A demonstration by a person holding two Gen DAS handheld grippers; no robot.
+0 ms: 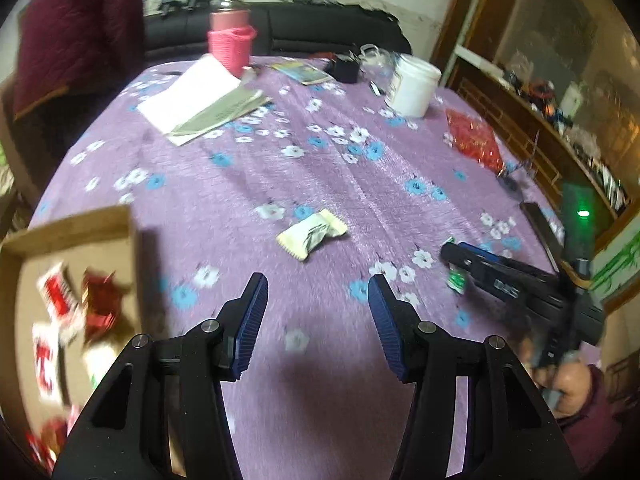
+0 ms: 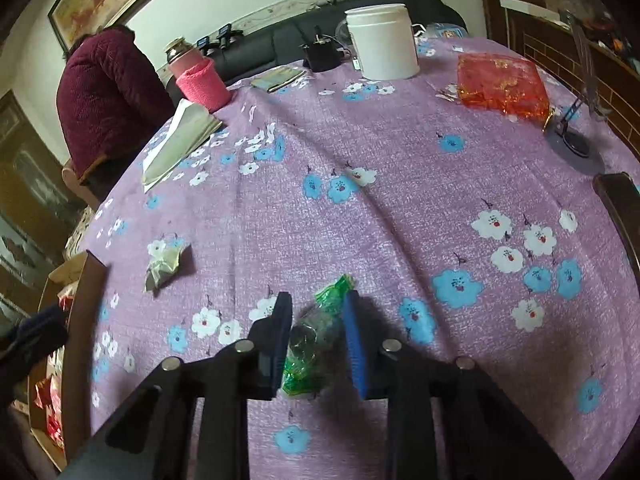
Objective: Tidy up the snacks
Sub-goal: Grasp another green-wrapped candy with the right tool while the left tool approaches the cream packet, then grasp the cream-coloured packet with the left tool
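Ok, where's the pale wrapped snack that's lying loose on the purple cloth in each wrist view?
Left wrist view: the pale wrapped snack lies near picture centre, on the purple cloth just ahead of the open left gripper.
Right wrist view: the same snack sits at left of centre, left of the right gripper, which has a green wrapped candy between its pads.
Shared landmark: the white tub at the table's far side.

— Wide bare stretch of purple tablecloth (image 2: pixel 360 220) mid-table; free passage there.
— Blocked at the far edge by a white jar (image 2: pixel 382 42), pink-sleeved flask (image 2: pixel 198 80) and folded papers (image 2: pixel 180 140).
— At the right edge, a red bag (image 2: pixel 500 82) and a small stand (image 2: pixel 572 136).
— At the left edge, the raised wall of a cardboard box (image 1: pixel 80 226).
— Only a pale wrapped snack (image 1: pixel 312 234) lying in the open middle.
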